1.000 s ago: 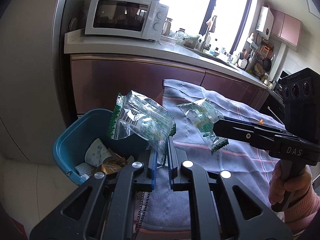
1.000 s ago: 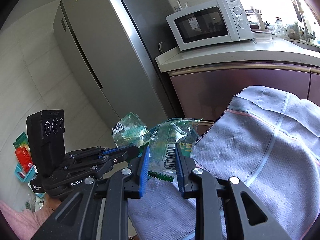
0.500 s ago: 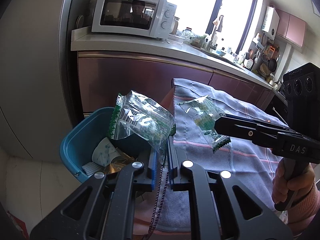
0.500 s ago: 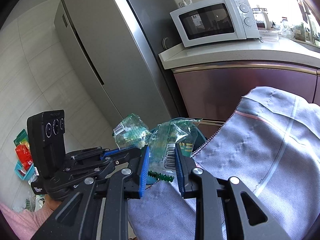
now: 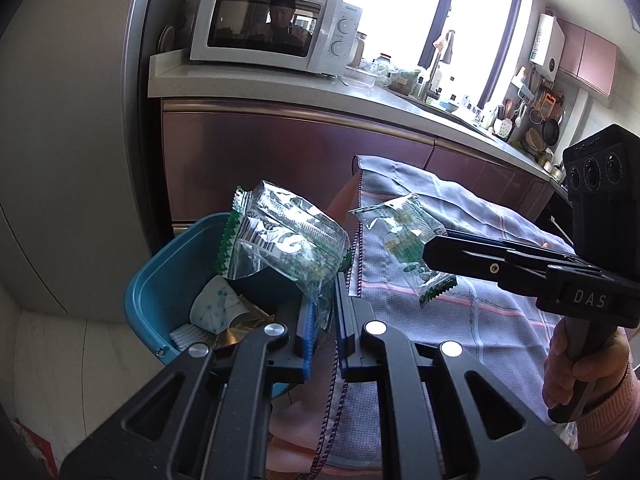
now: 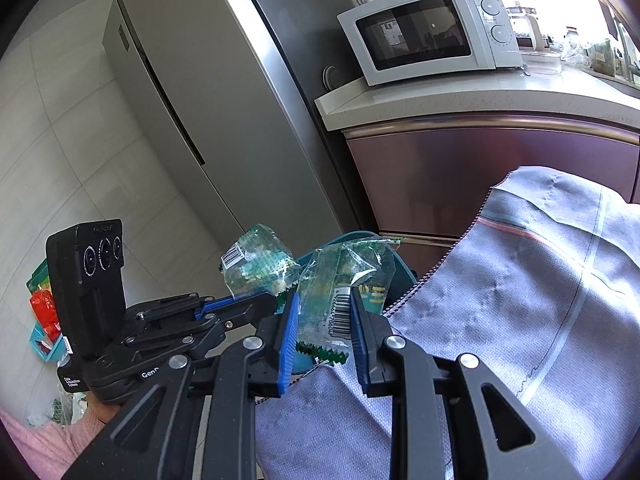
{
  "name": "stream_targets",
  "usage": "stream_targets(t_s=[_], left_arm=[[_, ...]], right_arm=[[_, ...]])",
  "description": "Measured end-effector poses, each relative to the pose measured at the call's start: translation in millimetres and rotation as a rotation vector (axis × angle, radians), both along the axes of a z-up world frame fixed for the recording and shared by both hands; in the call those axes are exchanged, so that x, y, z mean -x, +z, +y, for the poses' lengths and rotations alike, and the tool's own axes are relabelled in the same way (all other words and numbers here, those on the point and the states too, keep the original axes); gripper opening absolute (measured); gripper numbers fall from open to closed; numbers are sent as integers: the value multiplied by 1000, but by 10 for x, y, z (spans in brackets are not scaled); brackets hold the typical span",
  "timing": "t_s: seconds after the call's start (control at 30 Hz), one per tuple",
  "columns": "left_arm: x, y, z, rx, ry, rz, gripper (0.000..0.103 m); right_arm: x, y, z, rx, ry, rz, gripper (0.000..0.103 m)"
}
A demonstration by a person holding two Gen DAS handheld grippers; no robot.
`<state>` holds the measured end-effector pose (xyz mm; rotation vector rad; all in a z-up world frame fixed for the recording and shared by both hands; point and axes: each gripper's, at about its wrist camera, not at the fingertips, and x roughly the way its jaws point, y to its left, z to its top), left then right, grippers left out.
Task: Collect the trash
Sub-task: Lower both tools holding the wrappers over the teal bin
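Observation:
In the left wrist view my left gripper (image 5: 325,320) is shut on a crumpled clear wrapper with green print (image 5: 280,240), held over the near rim of a teal bin (image 5: 160,280). The bin holds a white patterned paper cup (image 5: 216,308) and a gold wrapper (image 5: 240,330). The right gripper (image 5: 430,254) comes in from the right, shut on a second clear green wrapper (image 5: 400,236) above the cloth. In the right wrist view the right gripper (image 6: 325,320) pinches that barcoded wrapper (image 6: 340,284). The left gripper (image 6: 266,304) and its wrapper (image 6: 256,264) are just left of it, with the bin rim (image 6: 402,272) behind.
A grey-lilac cloth (image 5: 480,320) covers the table at the right, its edge beside the bin. Behind are maroon cabinets (image 5: 280,152), a counter with a white microwave (image 5: 276,28) and a steel fridge (image 6: 200,100). Colourful packets (image 6: 42,304) lie on the floor, far left.
The right gripper has edged slightly left toward the bin with its wrapper. The left gripper has barely moved. Both grips are unchanged.

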<state>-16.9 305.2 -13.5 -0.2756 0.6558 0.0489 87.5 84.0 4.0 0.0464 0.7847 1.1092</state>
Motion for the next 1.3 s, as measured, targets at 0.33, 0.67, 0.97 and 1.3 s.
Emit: stream_targets(t_s=[0.33, 0.67, 0.97, 1.3], left_arm=[[-19, -18, 42, -2, 19, 10, 10], [-74, -102, 93, -2, 40, 33, 10], [-124, -192, 164, 2, 53, 52, 10], [-151, -254, 205, 8, 66, 67, 10]], right_arm=[[-21, -36, 141, 21, 17, 6, 23], [-64, -107, 321, 52, 32, 11, 23], [-91, -147, 434, 75, 34, 16, 23], [-111, -208, 557, 96, 38, 22, 23]])
